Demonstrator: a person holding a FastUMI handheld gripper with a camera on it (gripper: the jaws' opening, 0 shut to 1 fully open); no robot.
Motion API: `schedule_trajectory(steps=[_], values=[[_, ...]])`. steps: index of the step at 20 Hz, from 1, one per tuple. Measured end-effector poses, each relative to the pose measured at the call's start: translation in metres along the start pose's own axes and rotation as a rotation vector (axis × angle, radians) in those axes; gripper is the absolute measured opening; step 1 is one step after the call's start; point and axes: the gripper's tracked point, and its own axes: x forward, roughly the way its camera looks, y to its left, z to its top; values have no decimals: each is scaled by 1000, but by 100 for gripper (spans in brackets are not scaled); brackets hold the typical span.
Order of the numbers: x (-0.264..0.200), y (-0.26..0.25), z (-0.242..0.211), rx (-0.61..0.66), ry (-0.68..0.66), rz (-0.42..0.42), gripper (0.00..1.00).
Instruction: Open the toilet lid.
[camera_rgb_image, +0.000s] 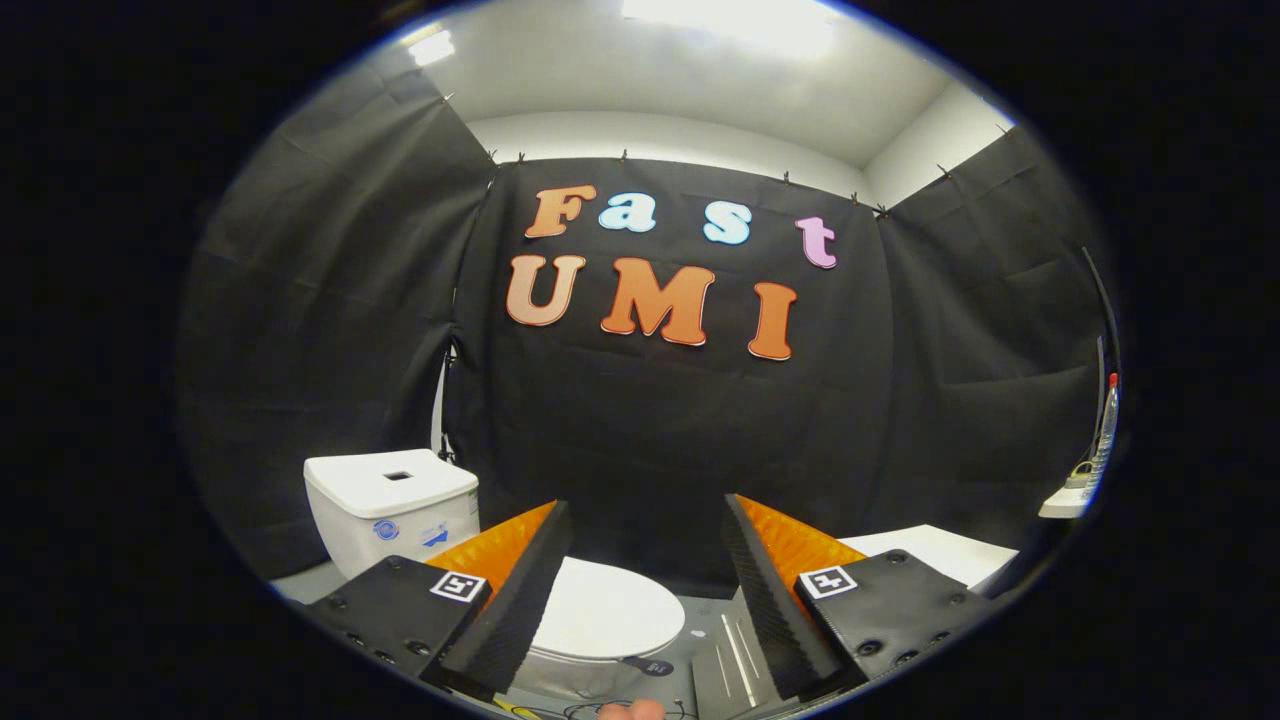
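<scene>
Tool (640, 560) wide open, empty. Toilet lid (610, 612) closed, low between fingers, nearer left finger. Tank (392, 505) far left; gap clear right of lid.

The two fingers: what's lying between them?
In the gripper view, the open gripper frames the shut toilet lid, lying below and ahead between its fingers, apart from both.

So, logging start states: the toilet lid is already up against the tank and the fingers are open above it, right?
Not quite. The gripper view shows the lid down flat on the bowl, not against the tank. The gripper fingers are open above it.
</scene>
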Motion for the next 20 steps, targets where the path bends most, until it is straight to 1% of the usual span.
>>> schedule_trajectory(steps=[4, 8, 10, 13, 17, 19, 20], values=[[0, 0, -4, -3, 2, 3, 98], [5, 13, -2, 50, -6, 26, 98], [13, 11, -9, 84, 15, 15, 98], [32, -2, -39, 206, 94, -34, 98], [44, -22, -66, 392, 123, -80, 99], [45, -35, -86, 455, 132, -115, 100], [45, -41, -98, 475, 143, -127, 98]])
